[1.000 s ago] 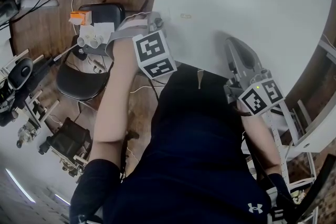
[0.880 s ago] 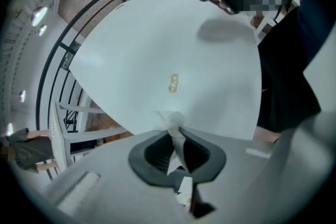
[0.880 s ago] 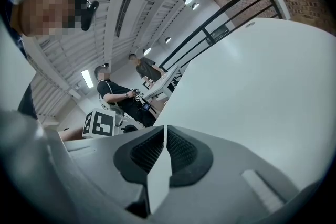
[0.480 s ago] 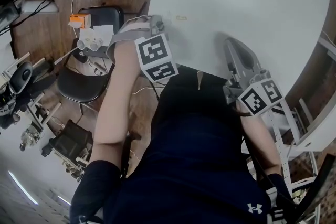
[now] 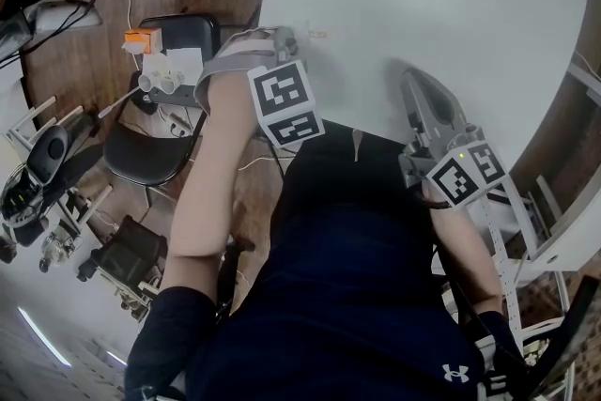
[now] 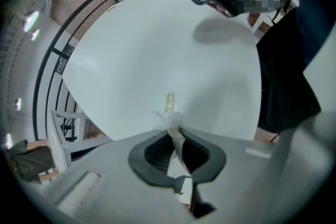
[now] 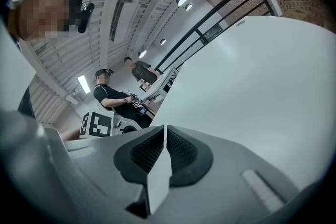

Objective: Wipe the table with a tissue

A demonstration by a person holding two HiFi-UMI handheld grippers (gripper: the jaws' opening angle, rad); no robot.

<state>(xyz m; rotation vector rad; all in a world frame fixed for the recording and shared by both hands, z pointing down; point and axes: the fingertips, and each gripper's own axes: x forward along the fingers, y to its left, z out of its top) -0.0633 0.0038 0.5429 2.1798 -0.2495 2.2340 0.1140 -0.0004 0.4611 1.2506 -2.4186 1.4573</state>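
My left gripper points straight down at the near edge of the white round table, shut on a small white wad of tissue. Just beyond the tissue a small yellowish speck lies on the tabletop. In the head view this gripper is at the table's left rim, with the speck close to its right. My right gripper rests low over the table's near side. Its jaws are shut with nothing between them.
A black chair stands left of the table on the wooden floor, carrying an orange box and white items. Equipment clutters the floor at the far left. Two people are beyond the table's far side. A black railing runs behind the table.
The head view has swung a little, shifting the table leftward. My left gripper stands slightly nearer the yellowish speck. The right gripper has not moved.
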